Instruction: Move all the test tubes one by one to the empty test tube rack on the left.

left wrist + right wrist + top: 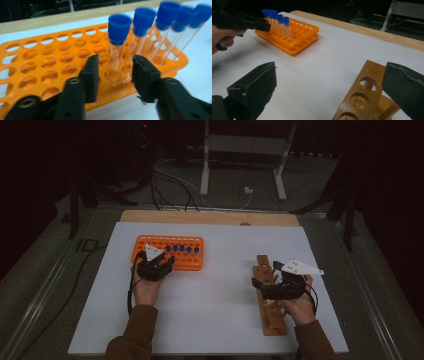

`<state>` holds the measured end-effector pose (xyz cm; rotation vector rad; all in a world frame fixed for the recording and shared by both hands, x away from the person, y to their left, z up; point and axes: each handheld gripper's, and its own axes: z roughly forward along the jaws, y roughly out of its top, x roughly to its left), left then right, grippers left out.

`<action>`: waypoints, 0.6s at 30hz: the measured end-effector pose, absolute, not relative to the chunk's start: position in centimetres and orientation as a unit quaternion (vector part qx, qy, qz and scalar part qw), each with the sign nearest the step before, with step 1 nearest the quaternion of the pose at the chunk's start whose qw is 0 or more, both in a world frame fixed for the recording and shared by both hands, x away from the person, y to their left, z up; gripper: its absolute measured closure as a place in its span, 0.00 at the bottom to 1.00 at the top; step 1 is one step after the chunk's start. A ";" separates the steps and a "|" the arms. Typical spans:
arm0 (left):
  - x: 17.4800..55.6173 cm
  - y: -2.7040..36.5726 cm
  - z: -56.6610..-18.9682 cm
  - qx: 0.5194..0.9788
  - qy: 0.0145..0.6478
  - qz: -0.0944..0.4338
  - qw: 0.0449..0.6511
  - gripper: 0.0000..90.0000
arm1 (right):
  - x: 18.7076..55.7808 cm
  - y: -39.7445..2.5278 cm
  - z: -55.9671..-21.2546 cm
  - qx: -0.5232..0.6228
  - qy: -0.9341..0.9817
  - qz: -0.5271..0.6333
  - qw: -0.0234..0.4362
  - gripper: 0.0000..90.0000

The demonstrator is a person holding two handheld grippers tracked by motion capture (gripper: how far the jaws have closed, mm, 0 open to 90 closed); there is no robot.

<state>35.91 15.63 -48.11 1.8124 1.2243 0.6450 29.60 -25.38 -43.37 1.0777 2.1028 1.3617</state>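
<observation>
Five blue-capped tubes (117,47) stand clear between the left gripper (115,75) fingers up close.

- A white tabletop (215,320) with a wooden edge (210,217) at its far side.
- Dim floor beyond holds cables (170,185) and what looks like a white stand (245,150).

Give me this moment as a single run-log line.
left claw: open around blue-capped tube in orange rack | right claw: open, empty, by wooden rack
</observation>
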 end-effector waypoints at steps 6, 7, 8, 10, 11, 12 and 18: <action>34.7 16.4 -46.7 0.714 0.475 0.248 0.452 0.39 | 29.5 -25.5 -43.4 0.386 0.753 0.490 0.209 0.00; 34.4 16.5 -46.5 0.713 0.471 0.246 0.457 0.36 | 29.5 -25.6 -43.4 0.385 0.753 0.491 0.209 0.00; 34.1 16.6 -46.2 0.712 0.467 0.246 0.463 0.33 | 29.5 -25.7 -43.4 0.386 0.752 0.491 0.209 0.00; 33.3 16.7 -45.7 0.708 0.461 0.245 0.475 0.29 | 29.4 -25.8 -43.5 0.387 0.752 0.491 0.209 0.00; 32.9 16.7 -45.5 0.709 0.456 0.246 0.479 0.26 | 29.4 -25.8 -43.6 0.386 0.751 0.492 0.209 0.00; 32.4 16.7 -45.3 0.709 0.452 0.249 0.481 0.22 | 29.3 -25.9 -43.6 0.388 0.750 0.493 0.209 0.00; 30.0 17.6 -44.3 0.700 0.432 0.253 0.510 0.16 | 29.1 -26.2 -43.9 0.386 0.744 0.502 0.214 0.00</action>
